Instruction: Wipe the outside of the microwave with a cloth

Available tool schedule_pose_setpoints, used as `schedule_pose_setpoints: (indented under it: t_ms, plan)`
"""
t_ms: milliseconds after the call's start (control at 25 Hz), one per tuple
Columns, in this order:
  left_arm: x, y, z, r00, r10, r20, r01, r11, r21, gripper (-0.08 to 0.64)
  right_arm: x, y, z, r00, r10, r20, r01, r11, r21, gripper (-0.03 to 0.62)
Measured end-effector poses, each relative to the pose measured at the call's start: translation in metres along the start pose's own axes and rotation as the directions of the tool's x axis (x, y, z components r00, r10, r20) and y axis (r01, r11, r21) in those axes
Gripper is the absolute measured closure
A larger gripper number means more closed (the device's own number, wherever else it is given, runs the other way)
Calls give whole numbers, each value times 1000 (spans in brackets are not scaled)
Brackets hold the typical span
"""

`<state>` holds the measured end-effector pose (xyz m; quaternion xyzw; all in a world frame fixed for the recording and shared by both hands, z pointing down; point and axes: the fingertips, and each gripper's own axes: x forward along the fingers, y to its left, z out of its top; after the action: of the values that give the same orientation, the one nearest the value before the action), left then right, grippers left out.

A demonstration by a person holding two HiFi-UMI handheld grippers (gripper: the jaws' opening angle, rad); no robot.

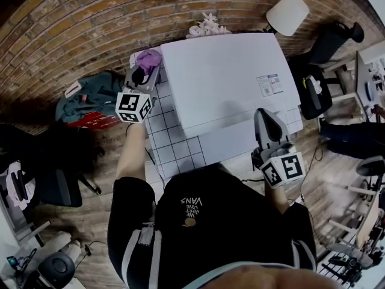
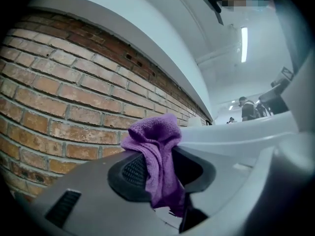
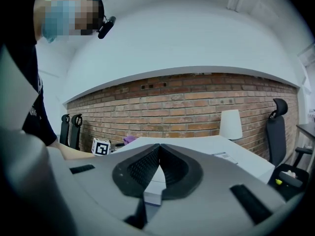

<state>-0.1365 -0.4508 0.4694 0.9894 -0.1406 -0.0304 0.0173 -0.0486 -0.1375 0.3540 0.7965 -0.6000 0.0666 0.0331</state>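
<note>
The white microwave stands on a white tiled table against a brick wall. My left gripper sits at the microwave's left back corner, shut on a purple cloth. In the left gripper view the cloth hangs bunched between the jaws of that gripper, with the microwave's white side just to the right. My right gripper hovers at the microwave's front right corner. Its jaws meet at the tips with nothing between them, pointing over the microwave top.
A white lamp shade stands behind the microwave on the right, and something white and crumpled lies behind it. A black office chair is at the right. A teal bag lies on the floor at the left.
</note>
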Motion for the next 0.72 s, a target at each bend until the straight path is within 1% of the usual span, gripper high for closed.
schedule_pose_setpoints:
  t_ms: [160,320,600,720]
  plan:
    - [-38,-38,-9,999,-40,-14,41,999,19,426,3,17,-1,999,36,7,-37,999,10,595]
    - [-74,-73,-18,998,-56,-7,56,998,-36,426,7,39,-4,996,83,14,-84,996,18,595]
    - [-136,-129,-38,997,-76,-15,74,993,-87,426,5,75,-18,990,140,5,-140,990,34,595]
    - [-159,-147,-39,998,-58,24,61,989,-136,426,5,86,-23,988,156,-6,-155,987,35,595]
